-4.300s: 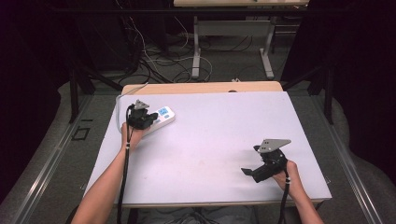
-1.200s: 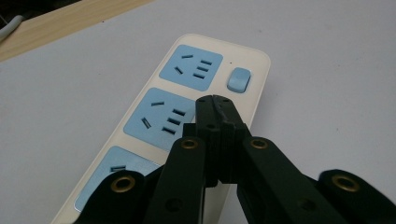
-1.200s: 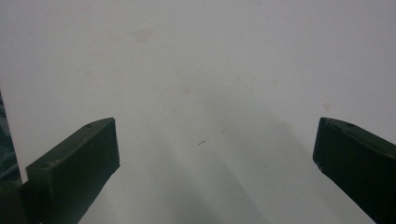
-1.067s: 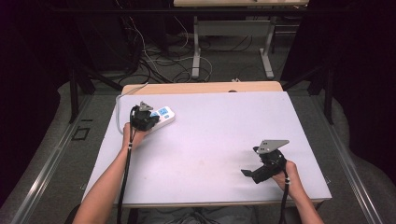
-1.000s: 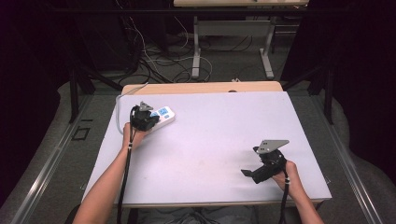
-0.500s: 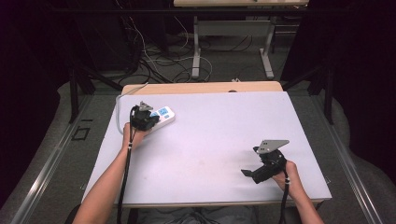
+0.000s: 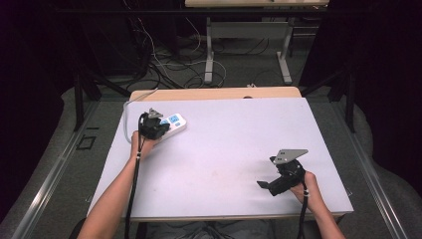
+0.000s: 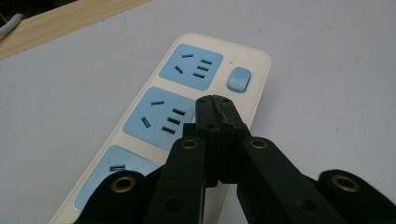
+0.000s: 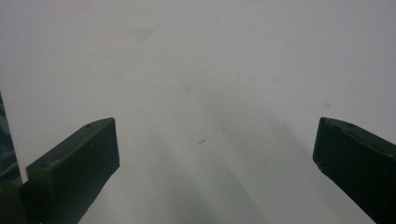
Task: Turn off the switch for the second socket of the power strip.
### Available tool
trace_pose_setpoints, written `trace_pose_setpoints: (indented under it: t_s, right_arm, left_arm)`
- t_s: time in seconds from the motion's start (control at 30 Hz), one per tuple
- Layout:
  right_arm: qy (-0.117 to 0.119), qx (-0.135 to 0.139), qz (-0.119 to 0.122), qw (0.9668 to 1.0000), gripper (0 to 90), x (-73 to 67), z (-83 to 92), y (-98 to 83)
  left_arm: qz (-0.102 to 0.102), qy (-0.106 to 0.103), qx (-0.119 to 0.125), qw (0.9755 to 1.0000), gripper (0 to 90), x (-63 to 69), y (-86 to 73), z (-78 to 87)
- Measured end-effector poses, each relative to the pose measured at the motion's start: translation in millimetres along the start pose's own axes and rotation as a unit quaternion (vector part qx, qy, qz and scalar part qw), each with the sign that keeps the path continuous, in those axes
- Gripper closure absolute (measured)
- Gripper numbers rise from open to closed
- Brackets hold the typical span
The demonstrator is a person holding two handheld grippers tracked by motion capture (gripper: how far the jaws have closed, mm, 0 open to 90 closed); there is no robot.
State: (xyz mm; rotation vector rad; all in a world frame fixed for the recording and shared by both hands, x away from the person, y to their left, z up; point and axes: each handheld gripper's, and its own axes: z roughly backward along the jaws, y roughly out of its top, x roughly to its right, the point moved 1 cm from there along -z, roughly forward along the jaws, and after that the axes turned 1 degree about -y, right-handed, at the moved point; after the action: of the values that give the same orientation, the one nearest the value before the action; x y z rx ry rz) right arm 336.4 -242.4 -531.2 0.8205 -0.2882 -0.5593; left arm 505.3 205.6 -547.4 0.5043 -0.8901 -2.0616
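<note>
A cream power strip [image 8: 243, 98] with blue sockets and a blue switch [image 8: 238, 78] lies at the table's far left [image 7: 174, 122]. My left gripper [image 8: 214, 101] is shut with nothing between its jaws, and its tips hover over the strip just short of the switch; touching or not, I cannot tell. In the high view the left gripper [image 7: 161, 127] sits over the strip's near end. My right gripper [image 7: 262, 184] rests low at the near right of the table. Its jaws stand wide apart over bare table surface [image 9: 205, 93].
The white table top [image 7: 229, 144] has a wooden strip [image 7: 214, 93] along its far edge. The power strip's grey cord [image 7: 127, 107] runs off the far left corner. Cables and desk legs [image 7: 209, 55] lie on the floor beyond the table.
</note>
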Motion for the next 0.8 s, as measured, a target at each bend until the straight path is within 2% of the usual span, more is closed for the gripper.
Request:
trace_pose_setpoints:
  t_s: [0.1,0.17,0.27,0.57,0.6,0.63,0.7,0.8]
  right_arm:
    - [-0.001,0.002,-0.006,1.0,0.0,-1.1,-0.4,-0.3]
    - [0.0,-0.001,0.0,1.0,0.0,0.1,0.1,0.0]
    - [0.0,0.0,0.0,1.0,0.0,0.0,0.1,0.0]
    - [-0.002,0.001,-0.006,1.0,0.0,-1.0,-0.3,-0.4]
    - [-0.001,-0.003,-0.004,1.0,0.0,-0.6,0.3,-0.2]
    - [-0.001,-0.001,0.001,1.0,0.0,0.1,0.2,-0.1]
    - [-0.002,-0.002,-0.005,1.0,0.0,-1.0,0.7,-0.2]
    - [-0.001,-0.002,-0.005,1.0,0.0,-0.8,0.7,-0.3]
  left_arm:
    - [0.0,0.0,0.003,1.0,90.0,0.1,-0.1,-0.4]
    - [0.0,0.0,0.003,1.0,90.0,0.1,-0.1,-0.5]
    - [-0.005,0.001,-0.002,1.0,90.0,-0.2,0.3,0.5]
    - [-0.006,0.005,0.004,1.0,90.0,1.0,0.6,-0.6]
    - [-0.009,0.005,-0.01,0.9999,90.0,1.9,1.1,1.1]
    - [-0.009,0.011,0.001,0.9999,90.0,3.6,1.2,-0.8]
    - [-0.017,0.013,-0.005,0.9998,90.0,3.7,2.0,-0.1]
    - [-0.009,0.008,0.002,0.9999,90.0,2.3,1.6,-0.7]
